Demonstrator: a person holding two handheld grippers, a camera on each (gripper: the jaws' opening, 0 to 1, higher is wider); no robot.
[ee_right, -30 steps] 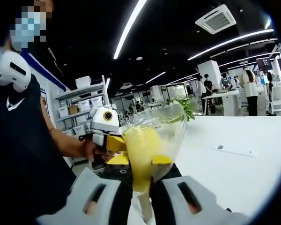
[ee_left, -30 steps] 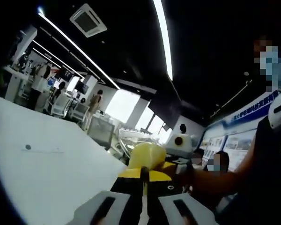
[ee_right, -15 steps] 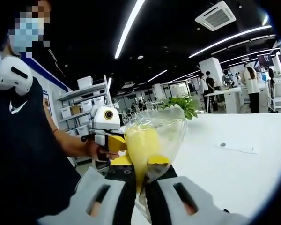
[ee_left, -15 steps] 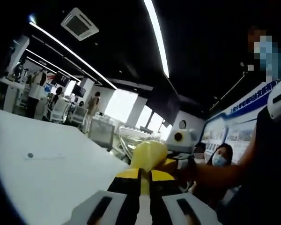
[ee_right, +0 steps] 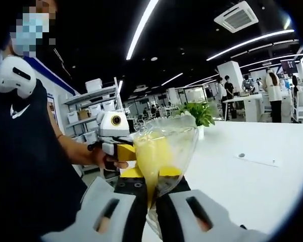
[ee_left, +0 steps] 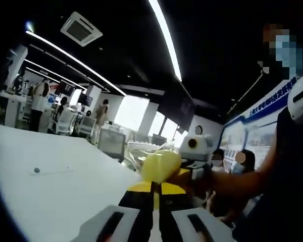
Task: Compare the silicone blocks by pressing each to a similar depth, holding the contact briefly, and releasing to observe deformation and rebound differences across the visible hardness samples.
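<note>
silicone block (ee_right: 152,157), yellow and wrapped in a clear plastic bag (ee_right: 178,146), sits in the air above the white bench (ee_right: 242,176), pinched from both sides. i see my right tool (ee_right: 151,201) closed on its lower end, jaws nearly together. my left tool (ee_left: 155,199) is likewise clamped on the yellow piece (ee_left: 160,166). a potted plant (ee_right: 199,113) stands on the bench behind.

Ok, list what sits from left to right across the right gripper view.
Person's dark shirt → left gripper → yellow block in clear wrap → potted plant → white table.
</note>
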